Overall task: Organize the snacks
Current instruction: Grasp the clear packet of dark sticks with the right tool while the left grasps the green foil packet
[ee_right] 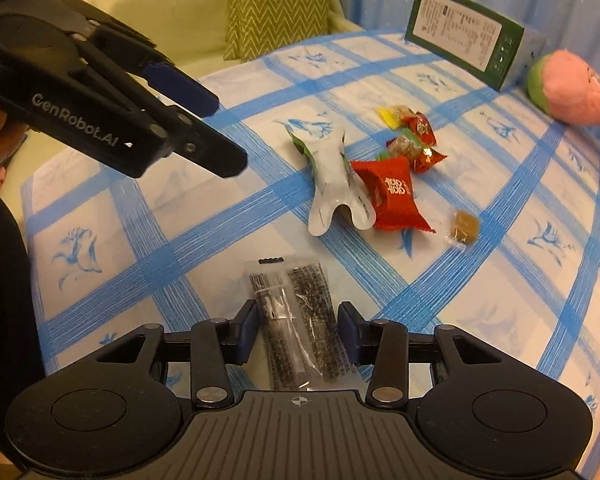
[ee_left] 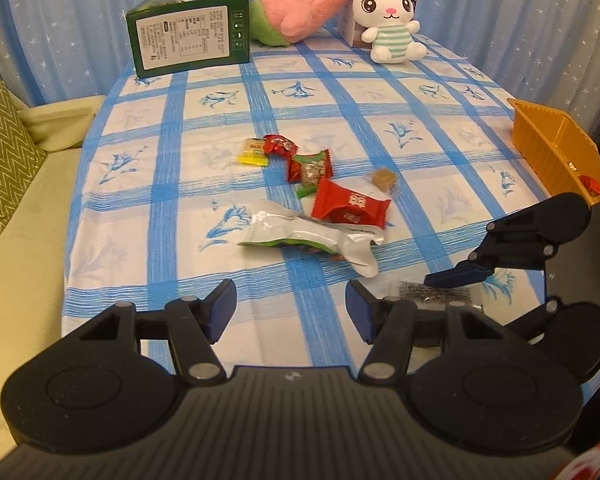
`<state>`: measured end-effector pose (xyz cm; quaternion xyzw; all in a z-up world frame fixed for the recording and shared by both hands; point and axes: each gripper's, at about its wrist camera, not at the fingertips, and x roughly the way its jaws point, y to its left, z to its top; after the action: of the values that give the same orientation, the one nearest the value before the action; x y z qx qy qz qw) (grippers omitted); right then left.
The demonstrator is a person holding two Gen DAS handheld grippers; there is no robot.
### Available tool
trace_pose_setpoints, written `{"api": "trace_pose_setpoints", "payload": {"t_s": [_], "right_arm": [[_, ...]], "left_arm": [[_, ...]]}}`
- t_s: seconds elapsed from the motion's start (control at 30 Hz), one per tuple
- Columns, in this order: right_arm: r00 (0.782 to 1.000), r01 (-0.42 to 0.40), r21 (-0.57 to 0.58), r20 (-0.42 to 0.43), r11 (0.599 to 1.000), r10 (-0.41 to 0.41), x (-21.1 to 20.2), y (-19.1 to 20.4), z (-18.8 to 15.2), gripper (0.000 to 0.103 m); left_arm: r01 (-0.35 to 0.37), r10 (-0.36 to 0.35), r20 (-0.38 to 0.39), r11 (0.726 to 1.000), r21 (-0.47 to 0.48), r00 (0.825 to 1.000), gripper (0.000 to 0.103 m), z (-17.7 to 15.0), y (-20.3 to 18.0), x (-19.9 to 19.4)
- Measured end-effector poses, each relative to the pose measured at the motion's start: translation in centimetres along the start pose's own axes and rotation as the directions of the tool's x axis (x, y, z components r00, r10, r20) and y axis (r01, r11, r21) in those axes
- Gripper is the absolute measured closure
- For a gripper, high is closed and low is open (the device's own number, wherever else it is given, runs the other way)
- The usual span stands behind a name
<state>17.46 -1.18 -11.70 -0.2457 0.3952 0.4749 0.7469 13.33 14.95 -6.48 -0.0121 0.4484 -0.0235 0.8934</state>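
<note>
A clear packet of dark snack sticks (ee_right: 296, 320) lies flat near the table's front edge, between the fingers of my right gripper (ee_right: 298, 312). Its blue pads stand close to the packet's long edges and the packet is not squeezed. One right finger (ee_left: 460, 274) shows over the same packet (ee_left: 432, 292). My left gripper (ee_left: 290, 308) hovers open over bare cloth with nothing in it. Ahead lie a silver-green pouch (ee_left: 312, 236), a red packet (ee_left: 350, 204), a brown candy (ee_left: 382, 179) and small red, green and yellow candies (ee_left: 310, 166). An orange basket (ee_left: 552, 148) holds a red snack.
A green box (ee_left: 188, 32), a pink plush (ee_left: 300, 4) and a white bunny plush (ee_left: 392, 20) stand at the table's far edge. A pale sofa with a zigzag cushion (ee_left: 0, 152) lies left of the table. The checked tablecloth (ee_left: 180, 200) hangs over the front edge.
</note>
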Motion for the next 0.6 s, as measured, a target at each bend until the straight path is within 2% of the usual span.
{"api": "trace_pose_setpoints", "payload": {"t_s": [0.1, 0.2, 0.3, 0.43, 0.53, 0.6], "right_arm": [[1.000, 0.008, 0.058, 0.004, 0.998, -0.009, -0.3, -0.3, -0.3, 0.064], [0.998, 0.034, 0.115, 0.048, 0.993, -0.040, -1.4, -0.8, -0.8, 0.066], [0.993, 0.063, 0.204, 0.088, 0.977, -0.083, -2.8, -1.8, -1.3, 0.066], [0.981, 0.127, 0.300, 0.100, 0.946, -0.164, -3.9, -3.3, -2.0, 0.066], [0.975, 0.154, 0.361, 0.097, 0.920, -0.201, -4.4, -4.6, -2.8, 0.066], [0.970, 0.165, 0.393, 0.099, 0.904, -0.220, -4.8, -5.3, -3.3, 0.066]], "left_arm": [[0.014, -0.014, -0.003, 0.999, -0.041, 1.000, 0.046, 0.2, 0.1, 0.2], [0.023, -0.024, -0.008, 0.993, -0.116, 1.000, 0.046, 0.7, 0.4, 0.7], [0.046, -0.047, -0.004, 0.979, -0.196, 0.999, 0.046, 1.1, 0.6, 1.6], [0.062, -0.067, -0.008, 0.956, -0.285, 0.998, 0.048, 1.8, 0.4, 3.4], [0.038, -0.046, -0.016, 0.943, -0.331, 0.999, 0.052, 2.0, 0.1, 4.8], [0.013, -0.020, -0.014, 0.922, -0.388, 1.000, 0.052, 2.0, 0.3, 5.6]]}}
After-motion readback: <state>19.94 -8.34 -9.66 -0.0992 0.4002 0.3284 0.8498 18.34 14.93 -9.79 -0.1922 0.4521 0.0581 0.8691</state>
